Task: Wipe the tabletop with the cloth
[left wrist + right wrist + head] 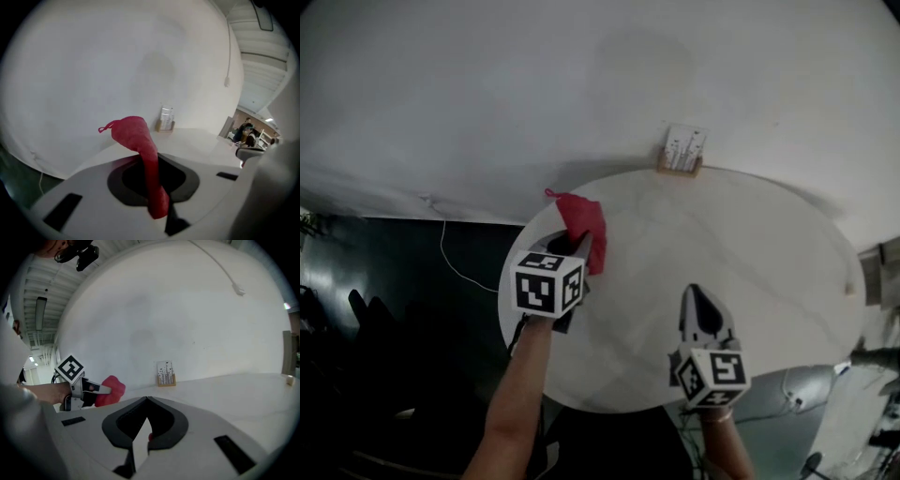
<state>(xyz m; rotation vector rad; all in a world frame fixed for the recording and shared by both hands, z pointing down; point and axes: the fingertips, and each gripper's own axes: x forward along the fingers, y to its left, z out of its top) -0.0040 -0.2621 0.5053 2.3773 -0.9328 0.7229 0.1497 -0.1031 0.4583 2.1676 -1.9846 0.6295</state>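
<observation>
Two grippers in view. Our left gripper (581, 246) pinches the red cloth (583, 223) at the left edge of the table (741, 253), frame centre-left. Bare surface lies to its right, so we'd sweep rightward. Our right gripper (697, 298), lower right, is pressed together, holding nothing.

Cloth (581, 225) above table (750, 281) left edge; card stand (682, 150) on far edge.

- Wooden card stand (682, 152) holding white printed cards, upright close to the white wall (534, 84).
- Thin white cable (455, 262), looped across the dark floor (394, 281).
- Cord with plug (236, 287), running down the wall.
- Small pale block (289, 379), far right.
</observation>
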